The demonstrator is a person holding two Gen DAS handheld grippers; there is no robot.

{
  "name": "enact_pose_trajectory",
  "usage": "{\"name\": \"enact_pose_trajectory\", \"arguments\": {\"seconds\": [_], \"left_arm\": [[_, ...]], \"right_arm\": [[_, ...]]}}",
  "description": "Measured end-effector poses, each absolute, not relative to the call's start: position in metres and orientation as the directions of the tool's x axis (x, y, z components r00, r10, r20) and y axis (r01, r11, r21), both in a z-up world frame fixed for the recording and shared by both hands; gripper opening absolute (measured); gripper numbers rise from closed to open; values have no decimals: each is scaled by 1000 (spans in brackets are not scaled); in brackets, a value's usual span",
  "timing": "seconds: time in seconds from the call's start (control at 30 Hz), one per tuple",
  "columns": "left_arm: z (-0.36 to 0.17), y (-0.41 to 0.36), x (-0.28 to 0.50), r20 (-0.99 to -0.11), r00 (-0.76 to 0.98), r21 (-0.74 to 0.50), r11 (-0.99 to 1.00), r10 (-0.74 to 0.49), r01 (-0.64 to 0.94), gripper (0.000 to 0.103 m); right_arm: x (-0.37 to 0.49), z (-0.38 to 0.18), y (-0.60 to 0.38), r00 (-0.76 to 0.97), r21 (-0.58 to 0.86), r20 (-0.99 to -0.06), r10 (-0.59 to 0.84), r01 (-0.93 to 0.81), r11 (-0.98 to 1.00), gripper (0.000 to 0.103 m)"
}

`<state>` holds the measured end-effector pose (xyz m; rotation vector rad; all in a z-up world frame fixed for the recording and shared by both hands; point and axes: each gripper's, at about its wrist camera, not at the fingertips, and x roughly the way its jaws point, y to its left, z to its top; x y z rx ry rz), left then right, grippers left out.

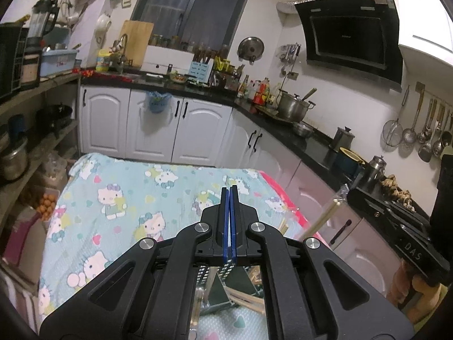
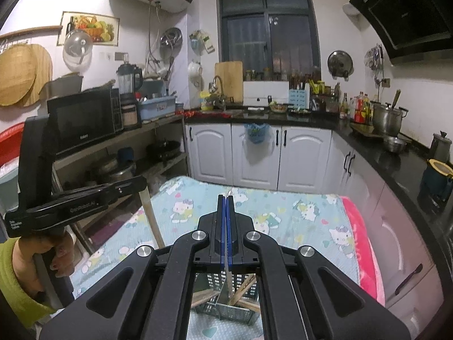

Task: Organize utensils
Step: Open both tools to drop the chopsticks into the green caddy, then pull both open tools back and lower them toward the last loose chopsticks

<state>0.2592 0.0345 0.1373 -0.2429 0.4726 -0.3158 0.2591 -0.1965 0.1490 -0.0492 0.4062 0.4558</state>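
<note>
Both claws hang over the table with the cartoon-cat cloth (image 2: pixel 305 215), and below them stands the perforated utensil holder (image 2: pixel 226 308) with chopsticks (image 2: pixel 246 286) crossed inside it. The right gripper (image 2: pixel 225 198) is clamped on a thin metal blade, probably a knife (image 2: pixel 228 272), whose length runs down toward the holder. The left gripper (image 1: pixel 229 191) is closed; its blue pads meet and no object shows between them. In the left view a pale wooden stick (image 1: pixel 320 221) slants beside the other claw. To do this well, the person should line the blade up over a free compartment, keep it upright, lower slowly past the chopsticks, and let go only once the tip is inside.
</note>
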Motion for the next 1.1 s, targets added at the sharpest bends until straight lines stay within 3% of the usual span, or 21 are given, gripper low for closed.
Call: {"name": "enact_pose_trajectory", "arguments": {"seconds": [0.13,0.27,0.33,0.67,1.1], "left_arm": [[126,38,260,-423,832,-321,918,-358,232,1],[120,43,256,-430,832,-328,919,-350,217,31],[119,44,253,-429,833,-333,918,-351,215,38],[127,61,221,-383,868,-330,925,-314,189,92],[112,74,179,-394,868,-362,919,-302,155,92]], "right_arm": [[268,134,-195,798,52,-445,406,-430,901,2],[273,120,-197,780,66,-489,390,-412,909,6],[271,115,-199,780,73,-494,384,-403,912,27],[248,107,-220,804,63,-473,361,-377,924,41],[198,106,-242,819,76,-425,384,-391,917,55]]}}
